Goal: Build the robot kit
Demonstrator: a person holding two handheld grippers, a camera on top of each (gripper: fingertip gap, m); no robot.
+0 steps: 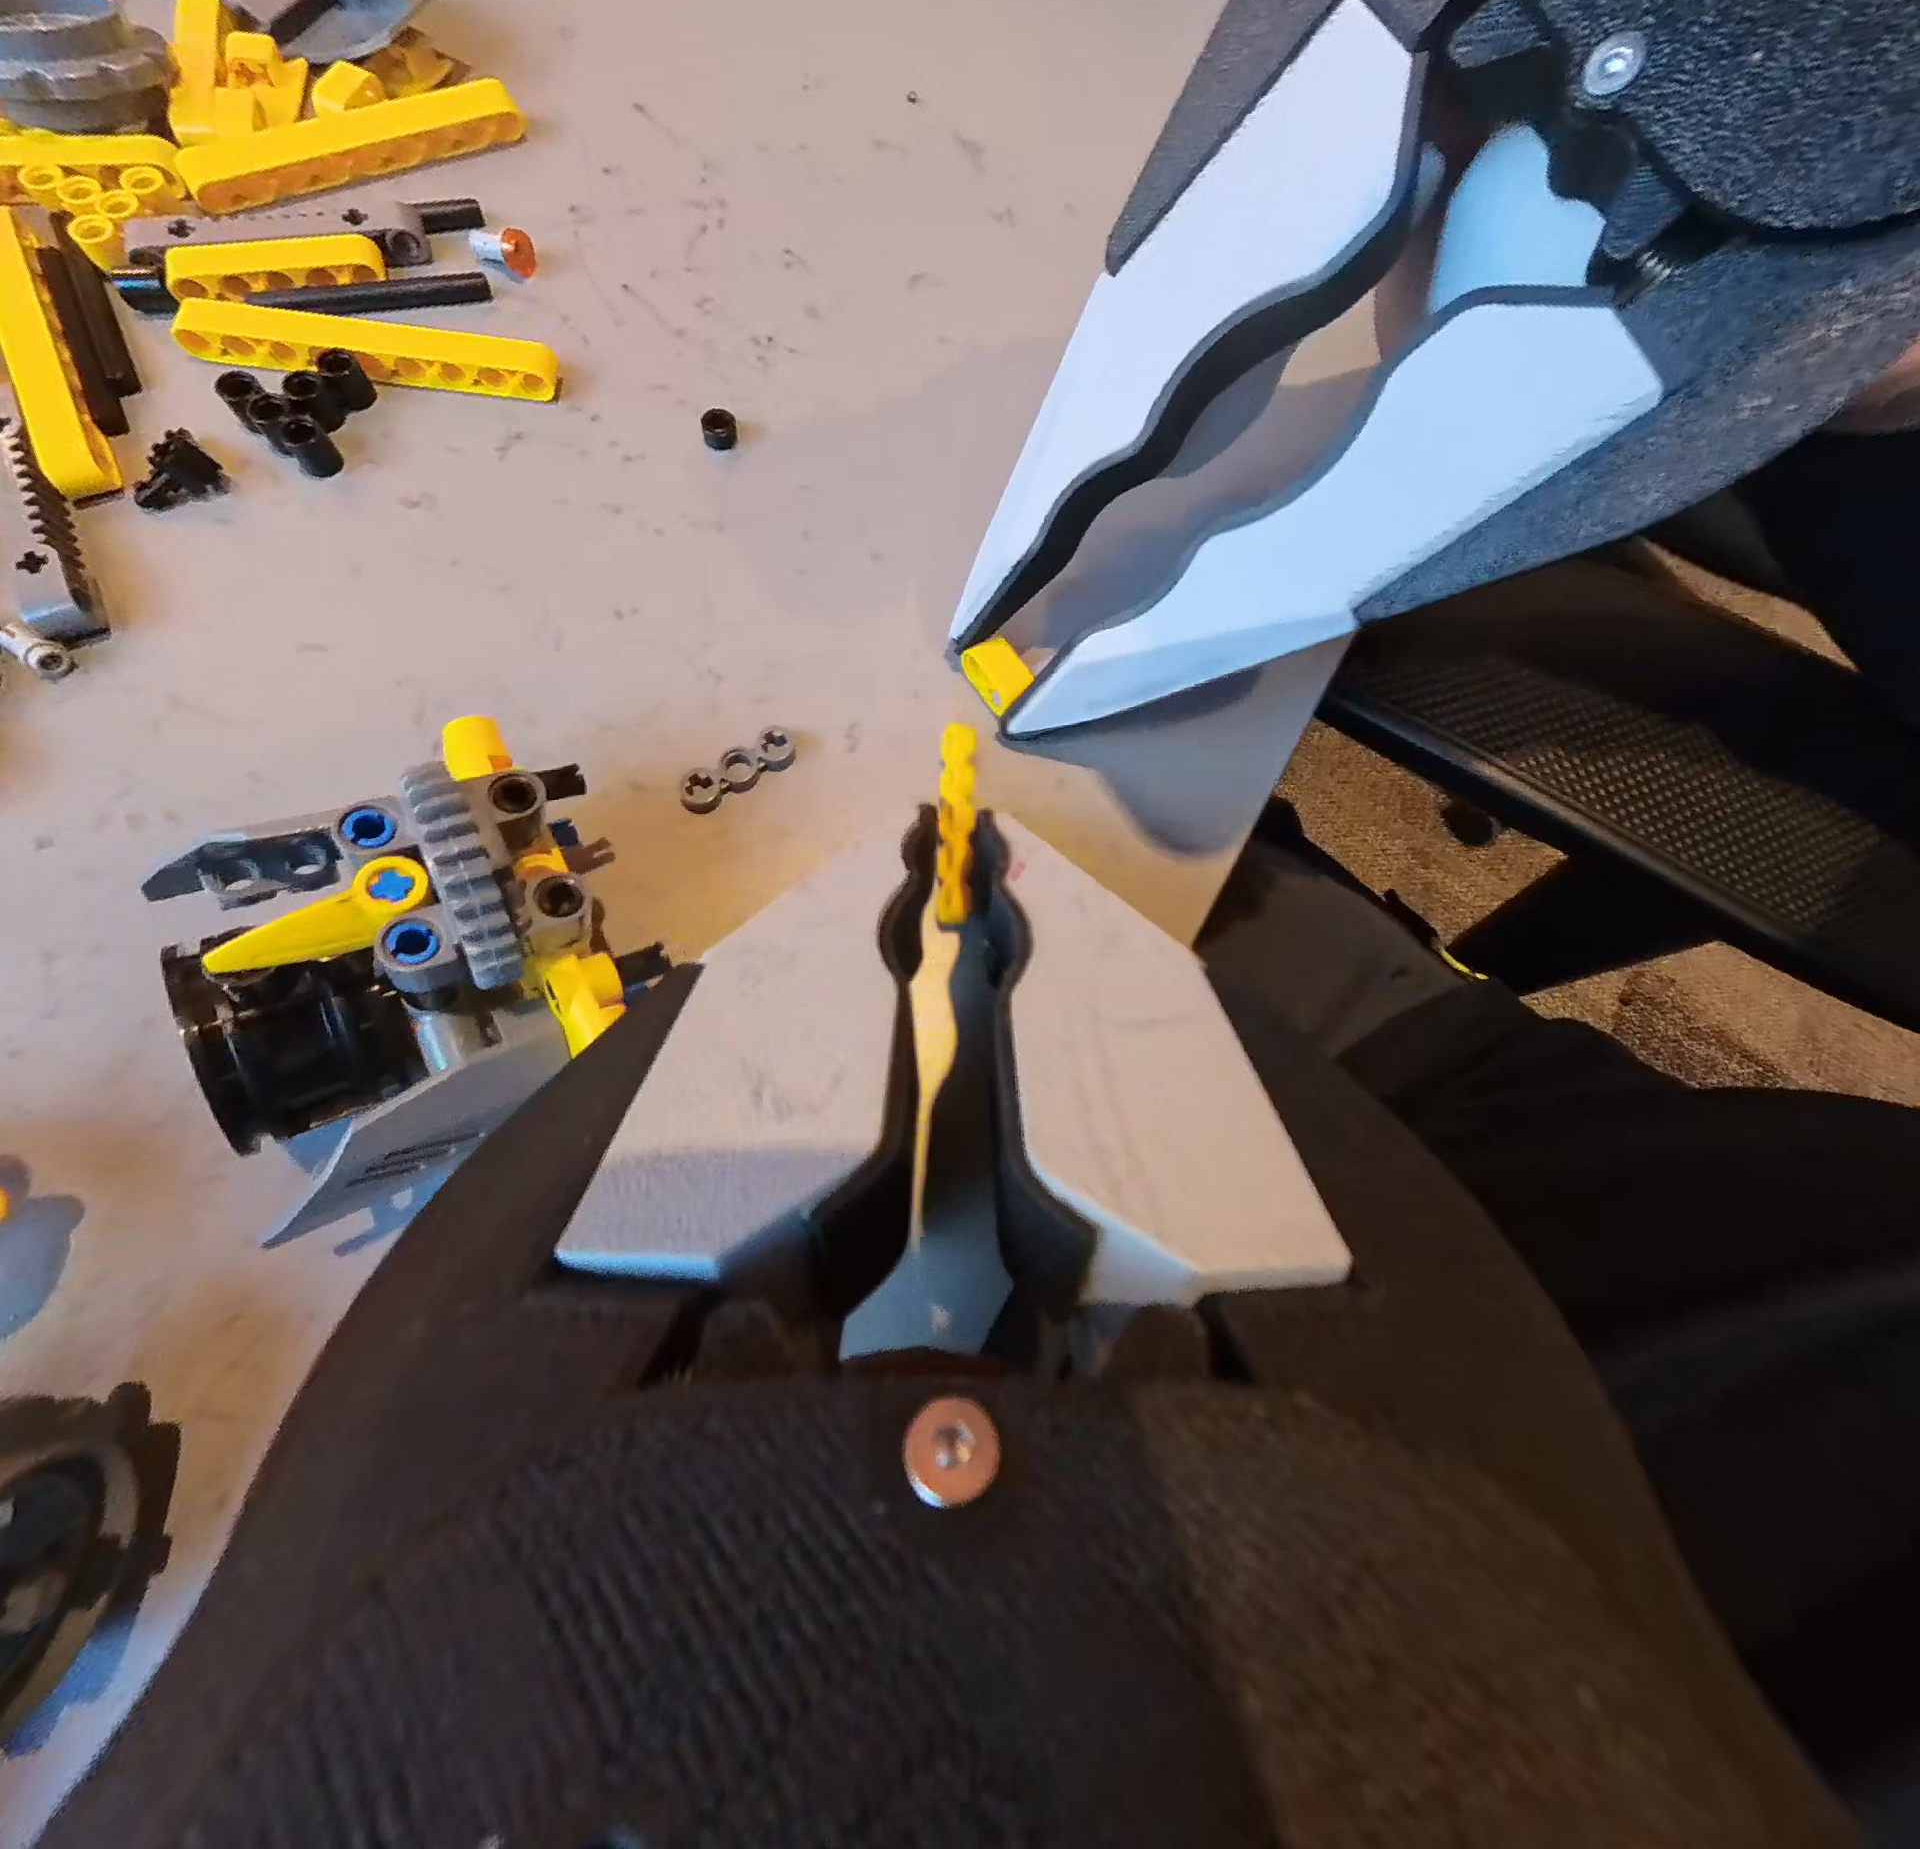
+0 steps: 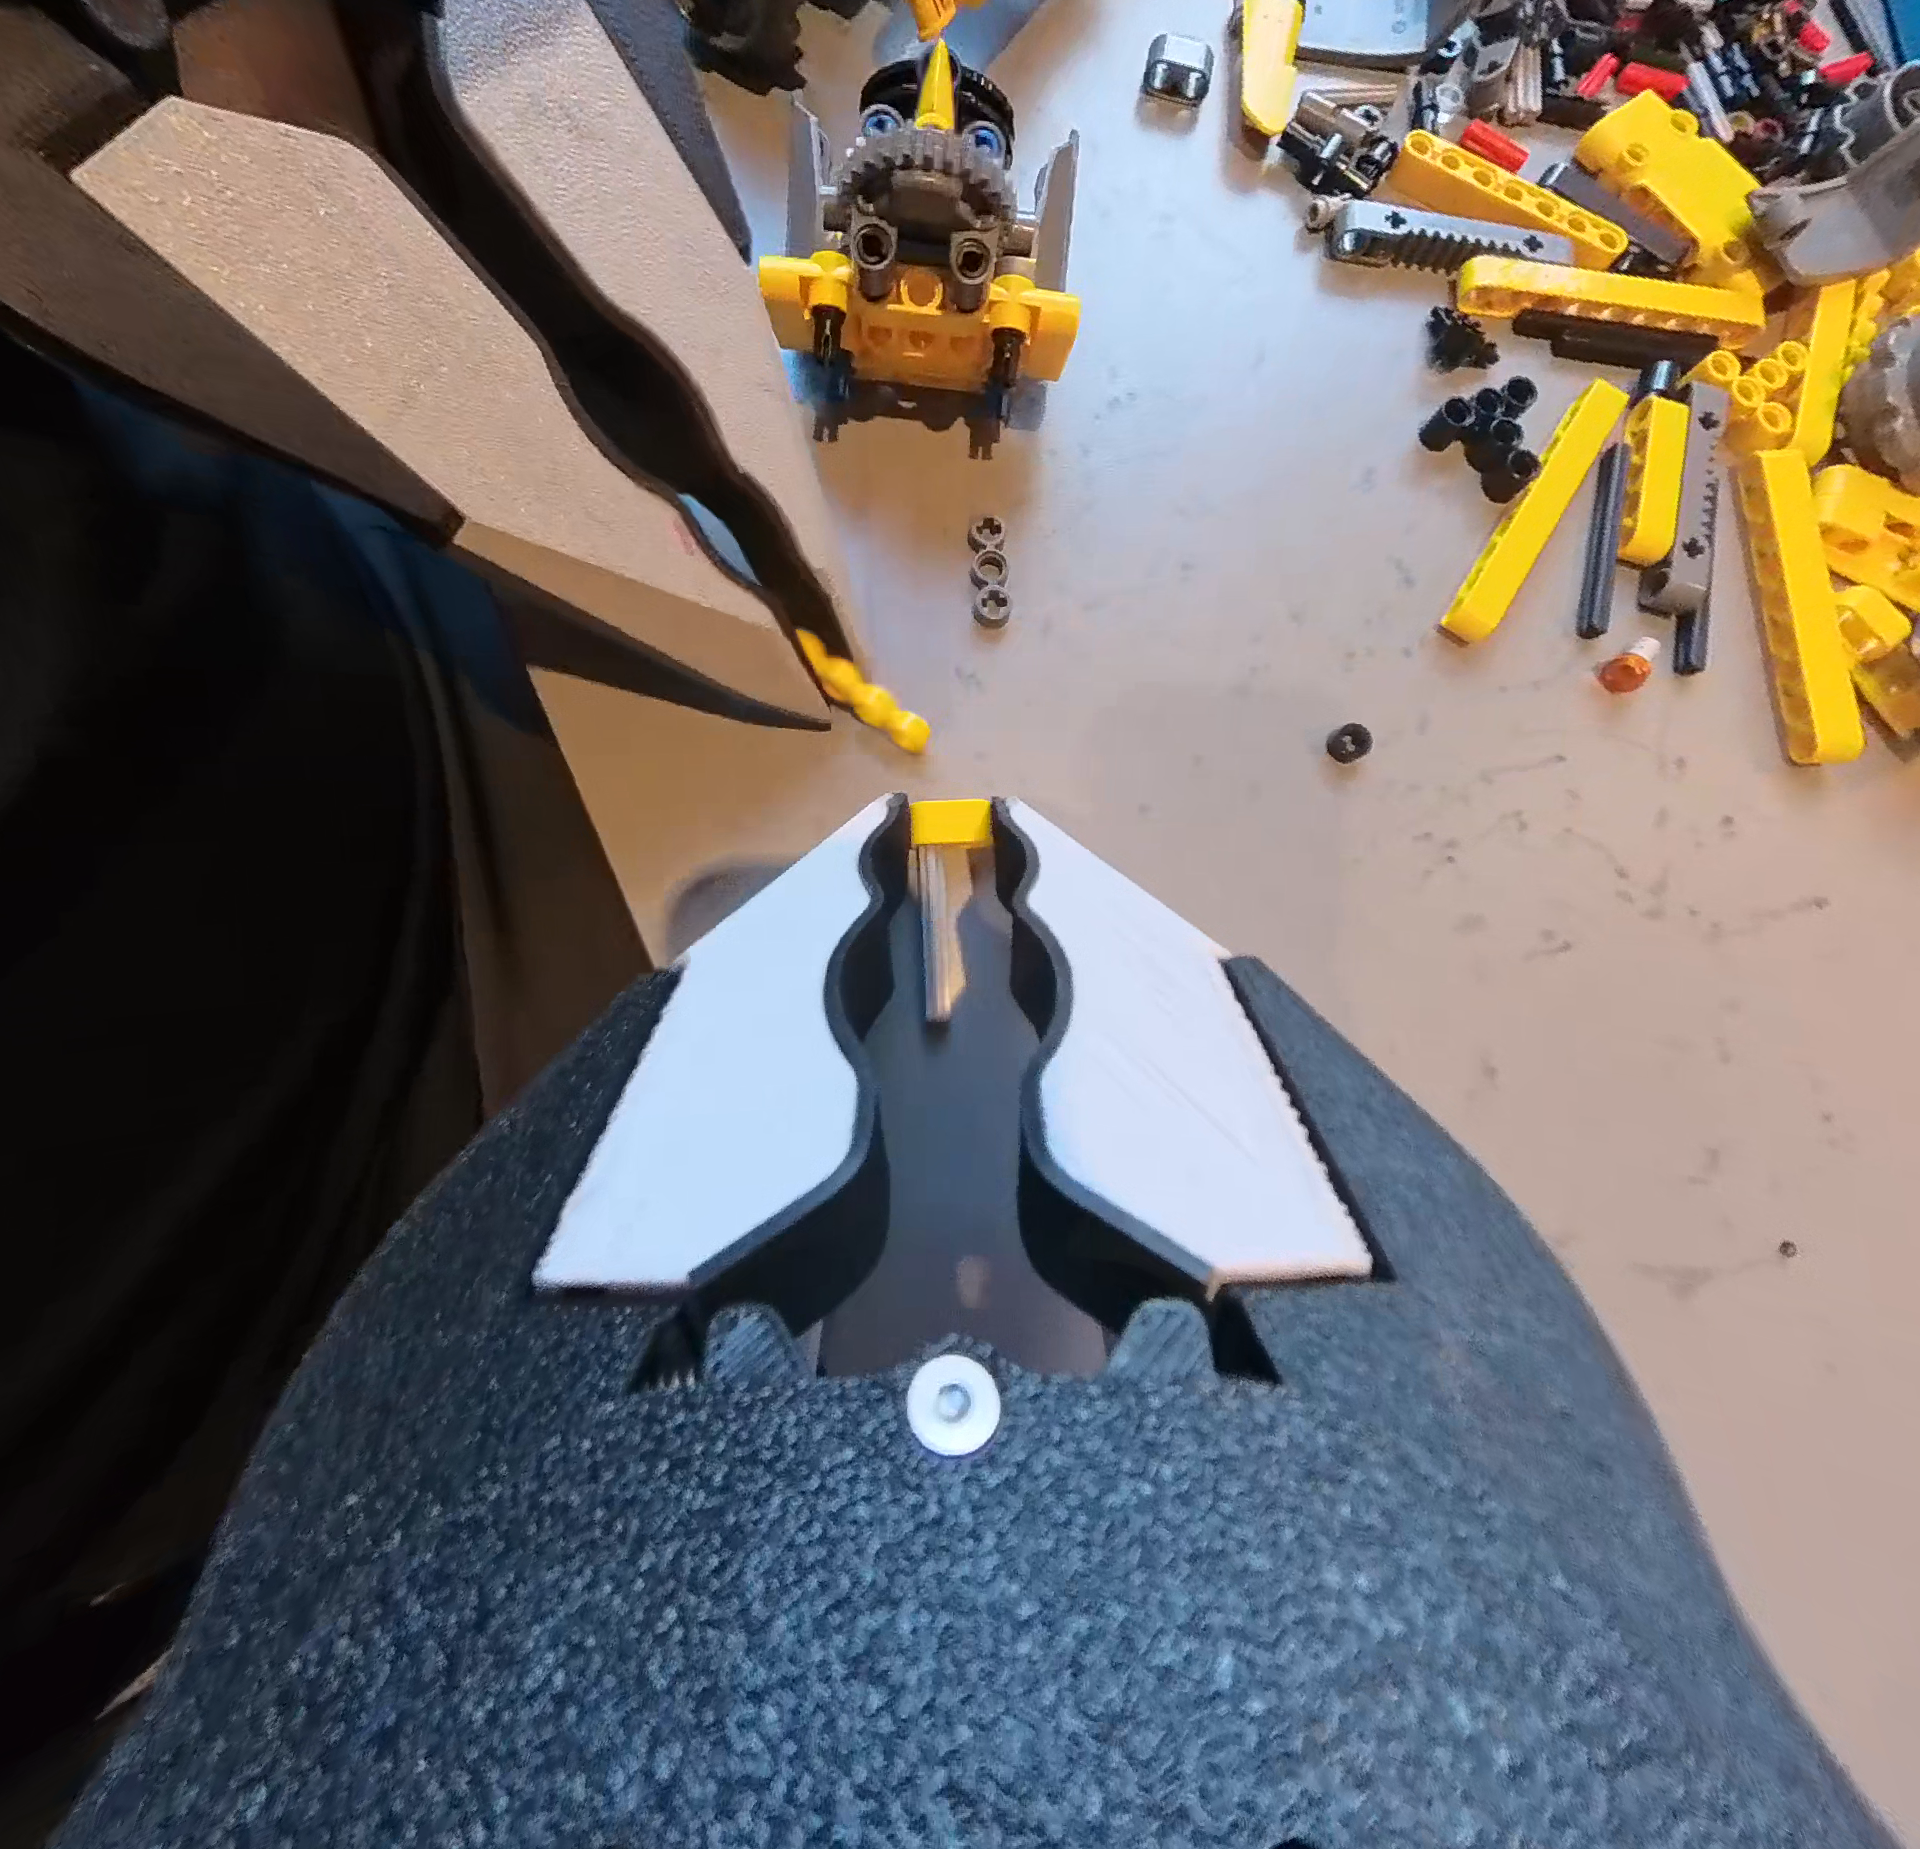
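A: Between our two sets of jaws there is only a small gap of air. Our left gripper (image 1: 951, 864) is clenched on a short yellow axle (image 1: 956, 812), which sticks out past the tips toward the other one.

B: And our right gripper (image 2: 949, 812) is clenched on a small yellow connector (image 2: 948, 820) with a grey pin (image 2: 935, 958) running back from it between the jaws. In the left wrist view the connector's round end faces the axle tip, near it but apart.

A: We judge the worry is alignment. The axle tip sits just beside the connector's opening, not clearly in line, so a push could jam it on the rim.

B: Then one piece may twist in our grip. Both are held only at the very tips of the jaws, so little surface holds them.

A: If either slips, it drops to the bench (image 2: 1351, 968) below the jaws, or off its edge, which lies close beneath us in the left wrist view.

B: Ahead of our right jaws lies a small grey three-hole link (image 2: 989, 573), and beyond it the half-built yellow and grey model (image 2: 920, 272) with its gear. A dropped piece could roll among them.

A: Out to the right of those jaws is the heap of loose yellow beams (image 2: 1662, 428), where a small yellow part would be hard to spot.

B: Whether the axle's end fits that hole, we cannot tell from here.
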